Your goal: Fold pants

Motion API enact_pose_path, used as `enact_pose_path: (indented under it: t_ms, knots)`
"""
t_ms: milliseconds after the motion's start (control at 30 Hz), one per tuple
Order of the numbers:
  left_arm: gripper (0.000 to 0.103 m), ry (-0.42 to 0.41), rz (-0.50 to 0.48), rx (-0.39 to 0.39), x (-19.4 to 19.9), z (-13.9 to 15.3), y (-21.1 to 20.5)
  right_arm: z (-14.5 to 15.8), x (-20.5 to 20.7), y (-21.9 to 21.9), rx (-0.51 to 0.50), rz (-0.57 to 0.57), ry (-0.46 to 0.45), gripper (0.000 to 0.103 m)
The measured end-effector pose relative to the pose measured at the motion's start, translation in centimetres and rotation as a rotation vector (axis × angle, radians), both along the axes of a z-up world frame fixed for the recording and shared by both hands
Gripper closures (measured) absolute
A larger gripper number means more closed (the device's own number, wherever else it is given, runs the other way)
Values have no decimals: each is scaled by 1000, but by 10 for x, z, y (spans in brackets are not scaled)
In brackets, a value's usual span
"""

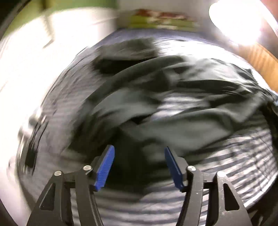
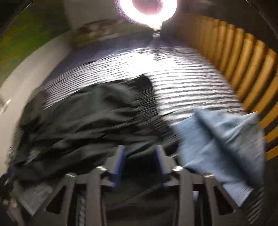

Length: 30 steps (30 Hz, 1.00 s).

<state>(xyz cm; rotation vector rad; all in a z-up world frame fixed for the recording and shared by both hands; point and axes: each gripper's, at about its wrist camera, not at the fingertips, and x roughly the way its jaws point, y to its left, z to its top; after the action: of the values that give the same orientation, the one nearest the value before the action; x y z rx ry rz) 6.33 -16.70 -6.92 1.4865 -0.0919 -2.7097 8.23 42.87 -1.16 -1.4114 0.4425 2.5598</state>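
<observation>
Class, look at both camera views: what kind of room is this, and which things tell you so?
Probably a bedroom: dark pants lie on a striped bedsheet, beside a slatted wooden headboard or bed frame.

The left wrist camera looks steeply down along its blue fingers at dark pants crumpled on a striped sheet, close above them and blurred. The right wrist camera looks down likewise, near the same pants and sheet. Both views share the ring lamp beyond.
</observation>
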Motion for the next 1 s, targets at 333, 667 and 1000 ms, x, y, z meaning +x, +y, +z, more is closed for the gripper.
enact_pose_path:
  t_ms: [333, 667, 1000]
  knots:
    - [23, -9, 182, 209, 2, -16, -79, -63, -31, -129, -110, 194, -106, 59]
    - [92, 9, 208, 37, -58, -19, -91, -104, -71, -151, -218, 90, -113, 58]
    - [34, 42, 399, -54, -105, 15, -186, -107, -71, -132, -240, 52, -115, 57]
